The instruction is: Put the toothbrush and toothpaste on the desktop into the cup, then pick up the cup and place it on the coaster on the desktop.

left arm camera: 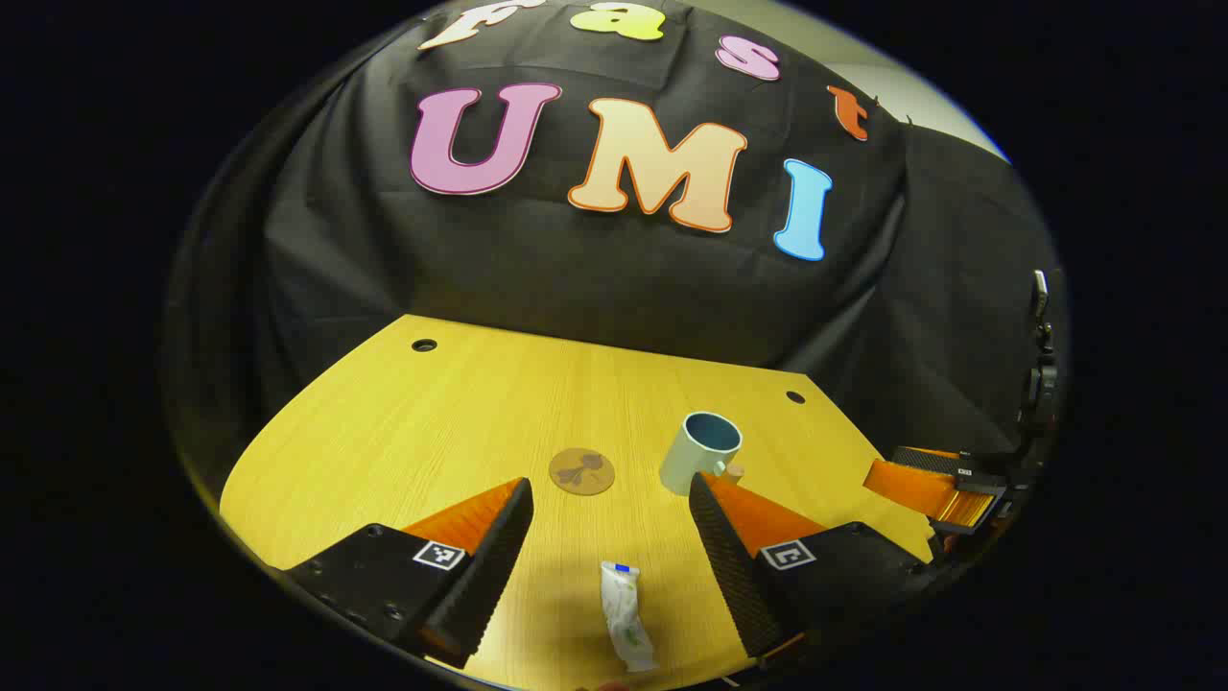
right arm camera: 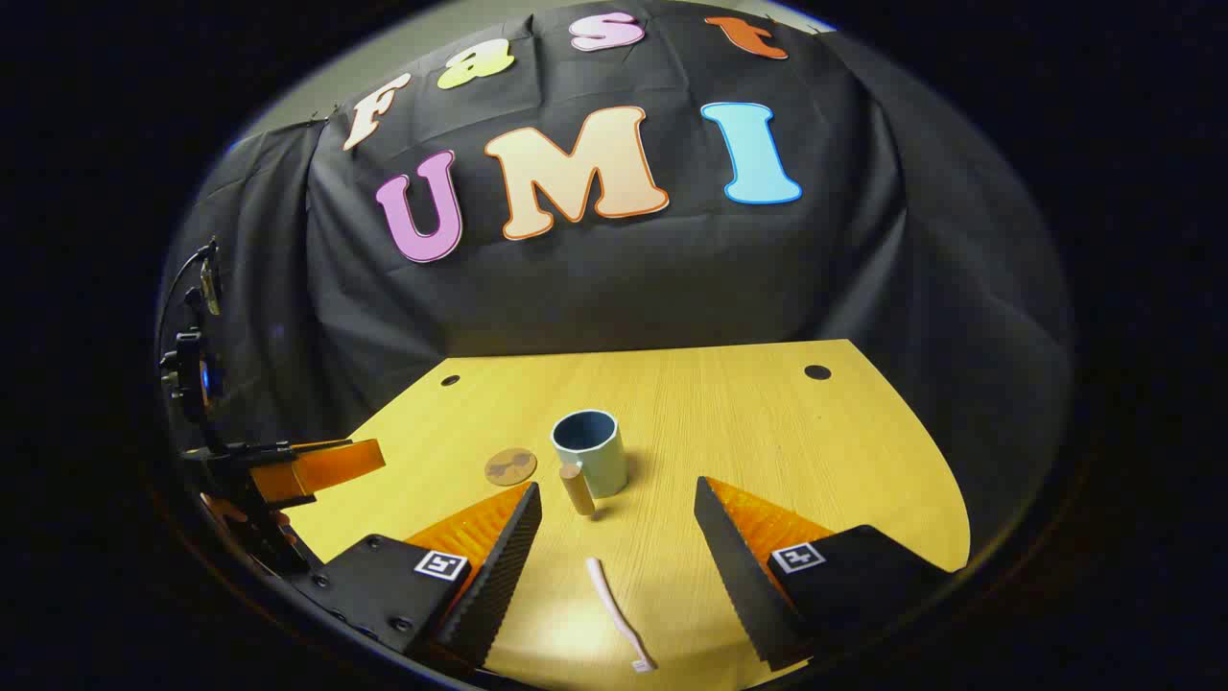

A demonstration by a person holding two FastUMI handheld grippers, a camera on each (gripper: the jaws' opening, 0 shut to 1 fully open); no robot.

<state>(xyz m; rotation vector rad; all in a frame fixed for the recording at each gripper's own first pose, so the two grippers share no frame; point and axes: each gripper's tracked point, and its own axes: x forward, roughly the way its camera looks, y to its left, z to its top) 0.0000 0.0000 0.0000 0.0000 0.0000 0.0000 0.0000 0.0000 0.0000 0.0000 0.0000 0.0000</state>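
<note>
A white toothpaste tube (left arm camera: pixel 624 614) with a blue end lies on the yellow desktop (left arm camera: pixel 460 422), between the spread fingers of my open left gripper (left arm camera: pixel 610 499). A pale pink toothbrush (right arm camera: pixel 619 614) lies between the fingers of my open right gripper (right arm camera: pixel 619 494). A pale green cup (left arm camera: pixel 700 451) with a dark blue inside stands upright farther back; the cup (right arm camera: pixel 590 451) has a wooden handle (right arm camera: pixel 577 489) facing the right gripper. A round brown coaster (left arm camera: pixel 581 471) lies flat to the cup's left; the coaster (right arm camera: pixel 509 466) is bare. The right gripper (left arm camera: pixel 935 485) shows at the desk's right edge, the left gripper (right arm camera: pixel 307 470) at its left edge.
Two small dark holes (left arm camera: pixel 423 345) (left arm camera: pixel 794 396) sit in the far corners of the desktop. Black cloth hangs behind and beside the desk. A dark stand with fittings (right arm camera: pixel 192 374) rises at the left edge in the right gripper view.
</note>
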